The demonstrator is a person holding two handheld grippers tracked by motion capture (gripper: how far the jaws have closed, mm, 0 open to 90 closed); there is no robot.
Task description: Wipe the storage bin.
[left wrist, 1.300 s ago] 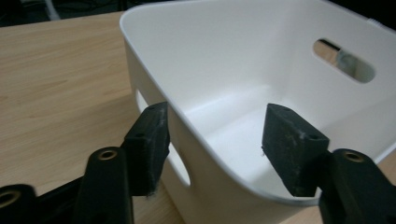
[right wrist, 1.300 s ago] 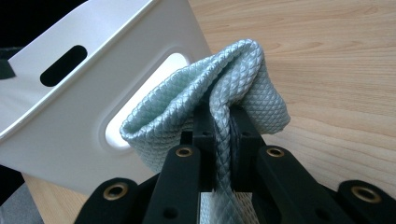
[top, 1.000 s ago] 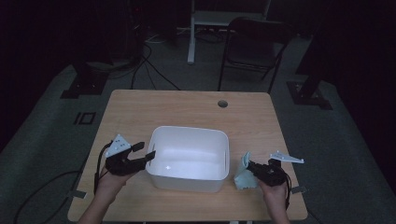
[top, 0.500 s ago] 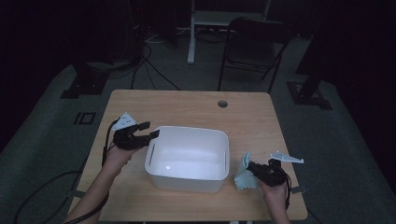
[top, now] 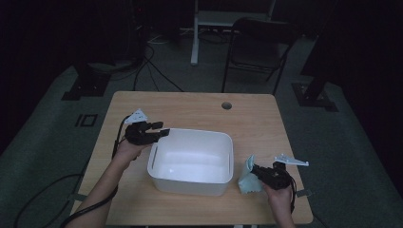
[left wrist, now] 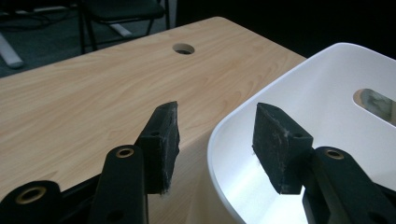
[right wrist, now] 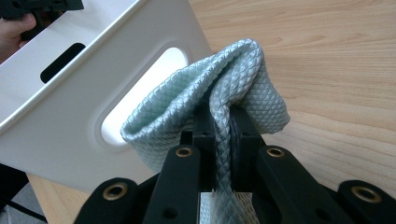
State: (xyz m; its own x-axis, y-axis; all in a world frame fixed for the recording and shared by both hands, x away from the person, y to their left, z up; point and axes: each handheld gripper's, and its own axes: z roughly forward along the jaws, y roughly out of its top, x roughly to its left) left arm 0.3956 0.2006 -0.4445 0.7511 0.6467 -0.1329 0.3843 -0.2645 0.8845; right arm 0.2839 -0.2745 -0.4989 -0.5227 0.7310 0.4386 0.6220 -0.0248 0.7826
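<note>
At centre frame the left gripper [top: 159,133], its half-open jaws just closing and straddling the white tub's [top: 190,164] upper-left rim corner, is nearer than the right gripper [top: 256,172], clamped on pale-green cloth [top: 247,175] at lower right.

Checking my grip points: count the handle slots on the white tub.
2. One slot is in the tub wall beside the cloth in the right gripper; the other is in the opposite wall.
</note>
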